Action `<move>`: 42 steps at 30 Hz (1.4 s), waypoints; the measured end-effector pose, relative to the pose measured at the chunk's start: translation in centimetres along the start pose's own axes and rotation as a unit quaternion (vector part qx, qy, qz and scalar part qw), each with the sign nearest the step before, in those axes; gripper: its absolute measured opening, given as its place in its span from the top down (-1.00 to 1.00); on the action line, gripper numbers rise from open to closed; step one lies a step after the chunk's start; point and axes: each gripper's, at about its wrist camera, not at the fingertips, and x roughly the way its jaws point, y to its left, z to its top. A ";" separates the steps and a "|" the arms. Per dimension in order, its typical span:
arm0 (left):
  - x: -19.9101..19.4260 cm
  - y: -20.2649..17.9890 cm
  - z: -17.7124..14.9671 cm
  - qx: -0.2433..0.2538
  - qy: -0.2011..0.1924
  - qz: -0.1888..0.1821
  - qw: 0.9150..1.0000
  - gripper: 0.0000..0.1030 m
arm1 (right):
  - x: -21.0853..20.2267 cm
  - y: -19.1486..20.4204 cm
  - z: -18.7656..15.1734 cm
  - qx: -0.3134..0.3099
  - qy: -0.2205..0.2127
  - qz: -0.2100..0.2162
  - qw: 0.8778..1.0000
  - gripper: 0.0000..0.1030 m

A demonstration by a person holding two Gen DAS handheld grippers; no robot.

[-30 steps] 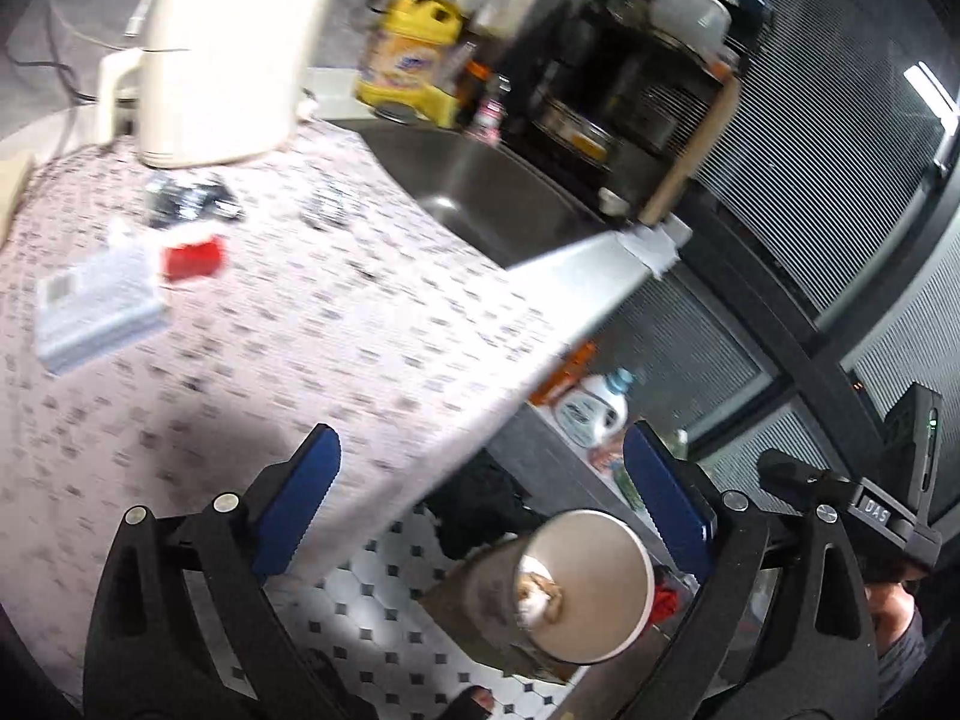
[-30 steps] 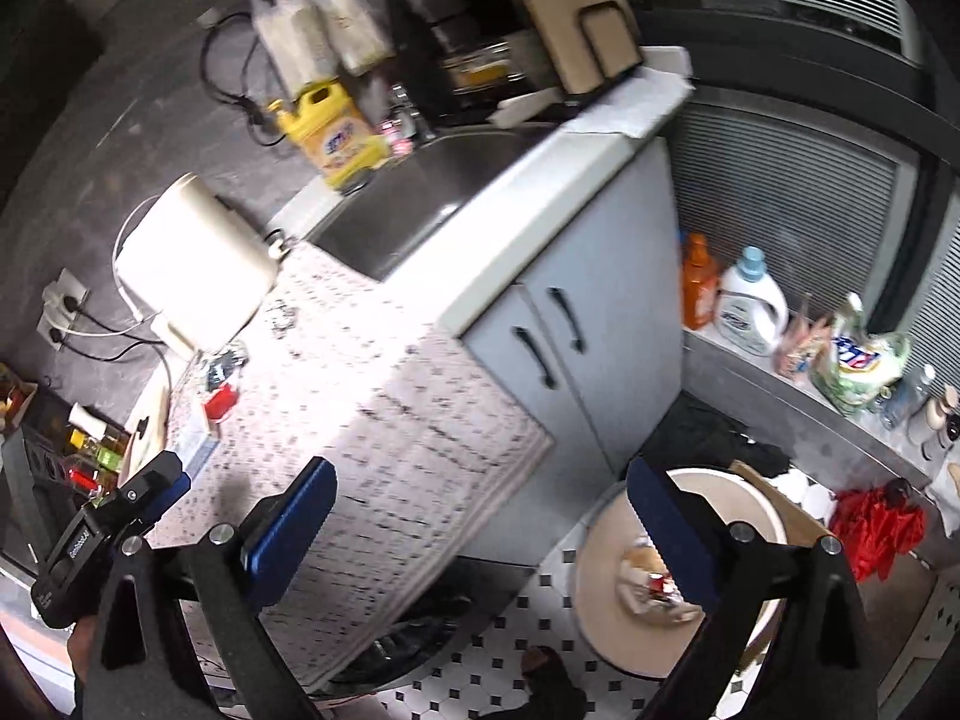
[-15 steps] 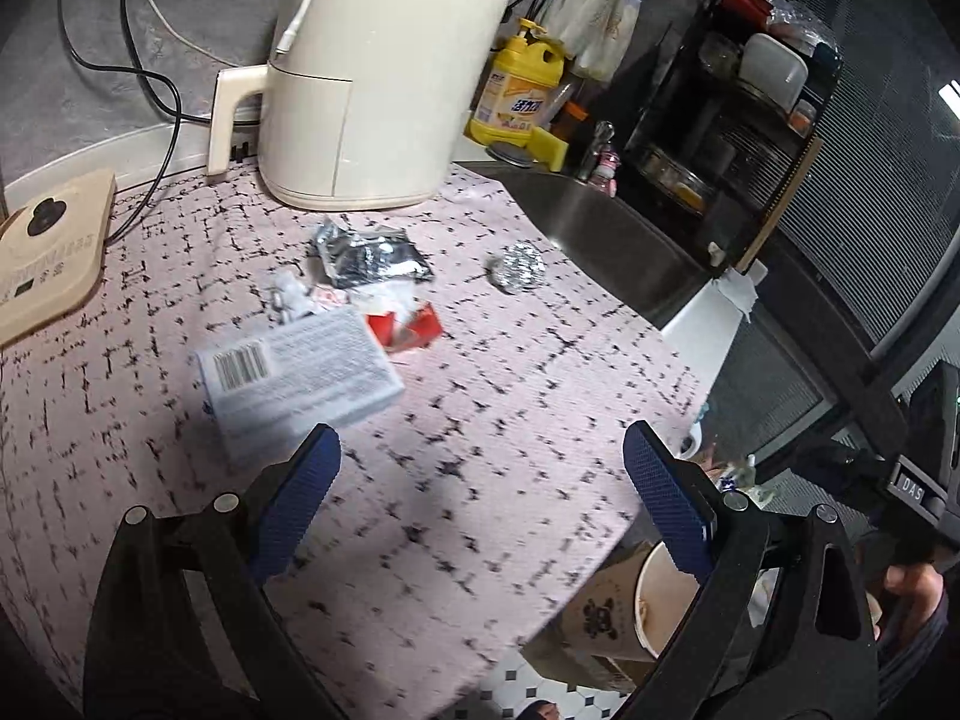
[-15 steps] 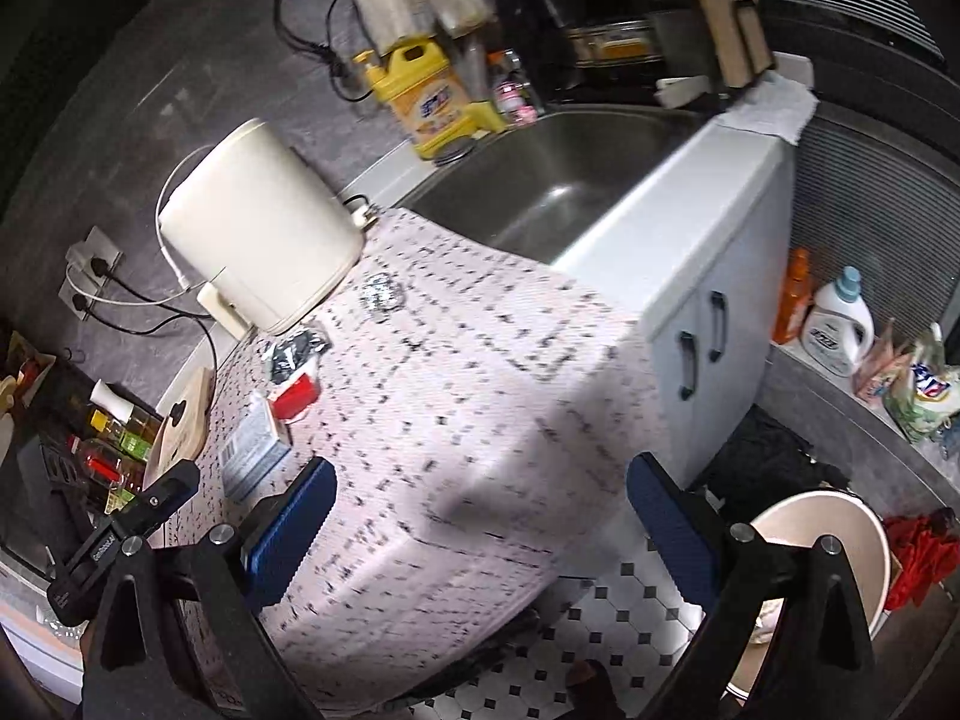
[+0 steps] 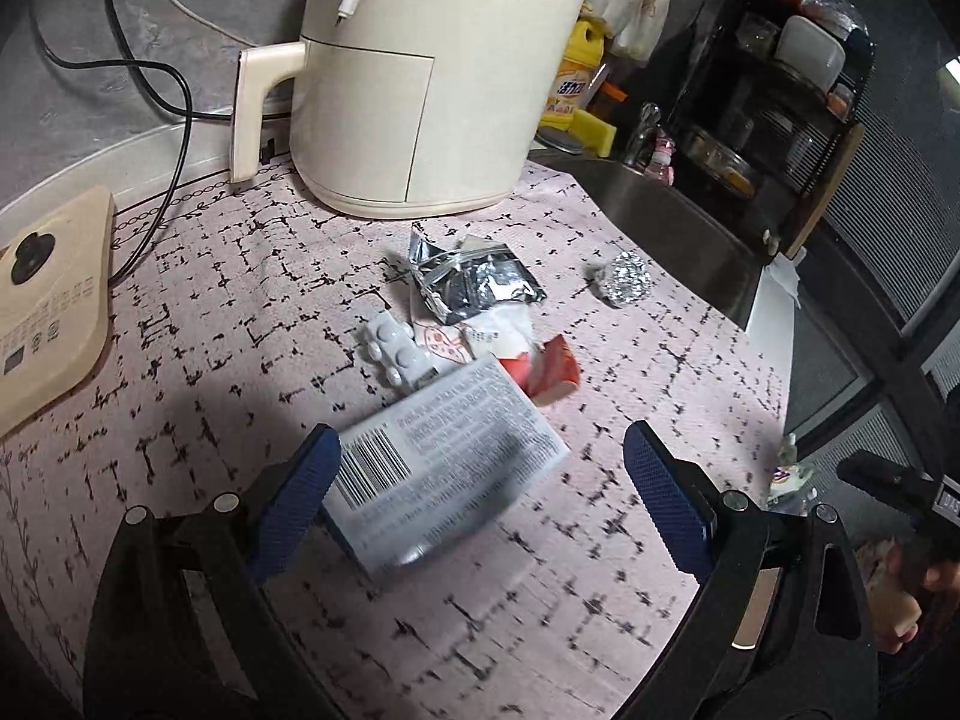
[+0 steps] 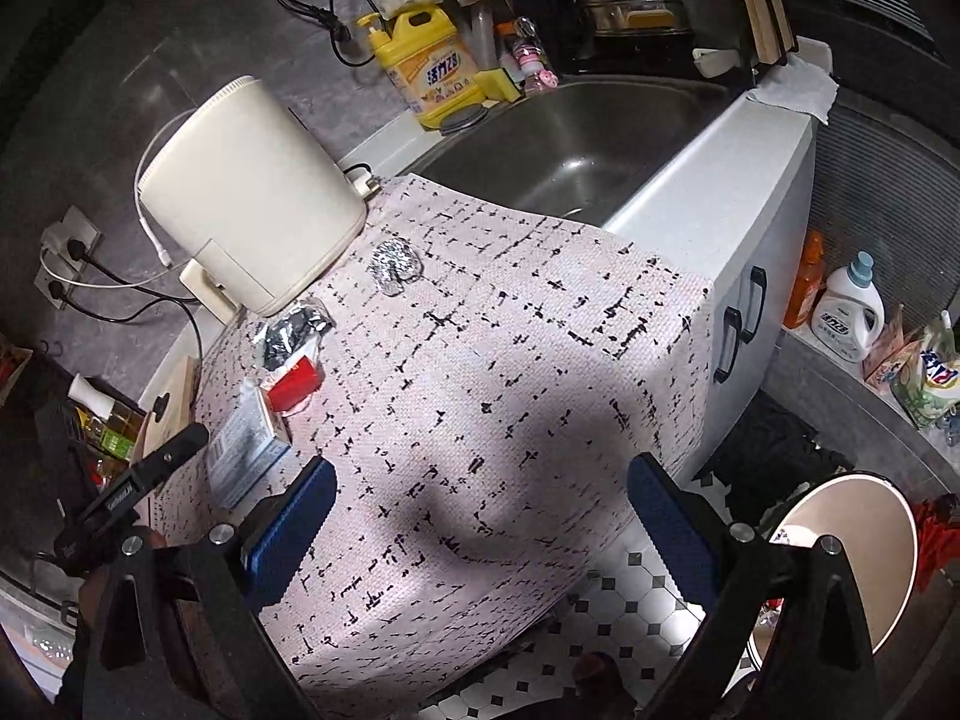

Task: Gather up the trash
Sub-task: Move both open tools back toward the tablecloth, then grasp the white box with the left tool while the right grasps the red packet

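The box (image 5: 444, 456) is seen lying flat on the cloth (image 5: 240, 276), just ahead of the spread, empty left gripper (image 5: 480, 510), its long axis spanning the jaws. The right gripper (image 6: 480, 528), likewise spread and empty, is held farther off.

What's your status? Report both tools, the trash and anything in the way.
Left tool open, over the white barcode box. Right tool open, empty. Foil ball, silver wrapper, red packet on the cloth. Nothing in the way.
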 end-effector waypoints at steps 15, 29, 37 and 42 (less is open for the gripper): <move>3.2 -0.5 -1.1 0.021 0.044 -0.013 0.999 -0.83 | -0.6 -1.3 -0.7 0.004 0.011 -0.036 0.999 -0.85; 1.5 -2.0 -4.8 0.040 0.077 0.041 0.995 -0.33 | -0.2 0.8 -1.4 -0.038 0.034 0.005 0.999 -0.85; -2.4 -1.0 -4.7 -0.015 0.030 0.040 0.999 -0.32 | 0.7 3.3 -0.5 -0.074 0.046 0.029 0.996 -0.81; -4.1 1.0 -4.7 -0.045 0.006 0.047 0.998 -0.32 | 2.6 6.0 0.4 -0.102 0.060 0.047 0.992 -0.66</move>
